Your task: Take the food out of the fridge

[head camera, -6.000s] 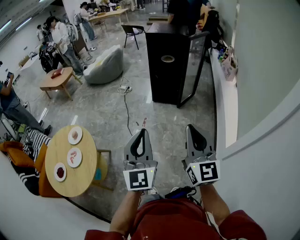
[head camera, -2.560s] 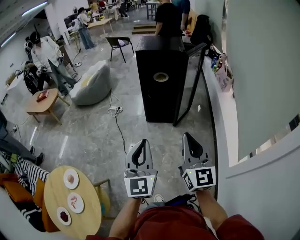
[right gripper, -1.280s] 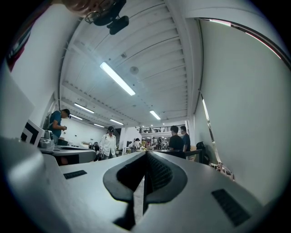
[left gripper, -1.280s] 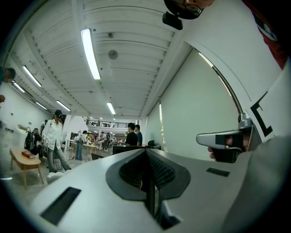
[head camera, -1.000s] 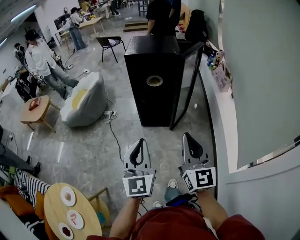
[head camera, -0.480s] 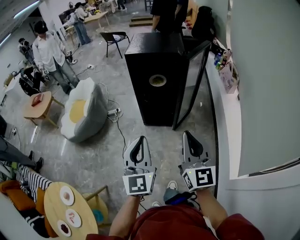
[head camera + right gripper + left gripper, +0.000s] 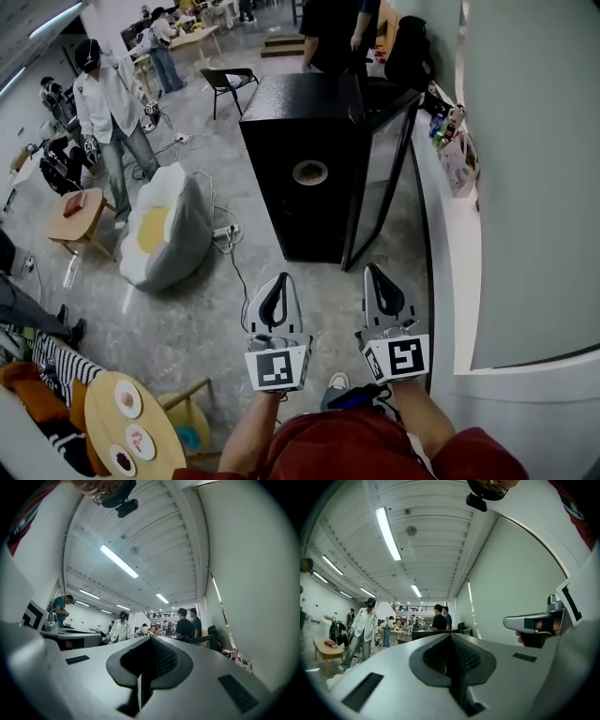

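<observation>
The food itself I can't see. It should be inside the black fridge (image 7: pixel 298 192), which stands far ahead of me on the grey floor, and from this steep angle its shelves are hidden. Its glass door (image 7: pixel 380 178) hangs ajar on the right side, facing the white counter (image 7: pixel 448 234) that runs along the right wall.

Not knowing what's in there, I'd expect chilled things: light, maybe damp and a bit slippery, some of them soft or thinly wrapped. I'd pinch each one gently across a firm edge or its stiffest part, not squeeze the middle.

Both claws are well short of the fridge, with bare floor between. The left claw (image 7: pixel 279 283) is pressed fully together with nothing in it; its own view shows the two pads meeting in a thin seam. The right claw (image 7: pixel 375 274) is likewise closed and empty. They sit side by side, pointing toward the fridge, the right one lined up roughly with the door's free edge. I reckon the door wants swinging wider first.

Further out, an egg-patterned beanbag (image 7: pixel 159 230) lies left of the fridge, a person in a white shirt (image 7: pixel 108 94) stands far left, and a round wooden table (image 7: pixel 98 412) with plates sits near left.
</observation>
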Demonstrator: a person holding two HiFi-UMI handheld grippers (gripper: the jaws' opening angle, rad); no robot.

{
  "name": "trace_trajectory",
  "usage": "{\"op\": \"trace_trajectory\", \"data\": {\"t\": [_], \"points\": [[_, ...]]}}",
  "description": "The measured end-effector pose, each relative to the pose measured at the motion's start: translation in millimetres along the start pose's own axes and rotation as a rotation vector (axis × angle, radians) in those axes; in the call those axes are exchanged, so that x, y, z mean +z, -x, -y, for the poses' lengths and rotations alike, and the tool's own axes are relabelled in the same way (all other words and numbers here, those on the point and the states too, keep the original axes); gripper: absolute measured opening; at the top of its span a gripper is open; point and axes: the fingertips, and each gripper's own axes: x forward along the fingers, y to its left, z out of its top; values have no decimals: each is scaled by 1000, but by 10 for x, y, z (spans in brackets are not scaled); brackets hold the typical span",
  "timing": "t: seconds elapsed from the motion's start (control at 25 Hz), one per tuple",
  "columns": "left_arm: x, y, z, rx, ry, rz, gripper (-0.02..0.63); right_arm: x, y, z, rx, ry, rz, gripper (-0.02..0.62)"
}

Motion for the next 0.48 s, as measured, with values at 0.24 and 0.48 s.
{"op": "trace_trajectory", "data": {"t": [0.24, 0.48], "points": [[-7, -213, 142, -5, -64, -45, 12, 36, -102, 245, 13, 3, 12, 23], [-52, -334, 219, 19, -66, -67, 12, 5, -154, 414, 22, -2, 15, 23]]}}
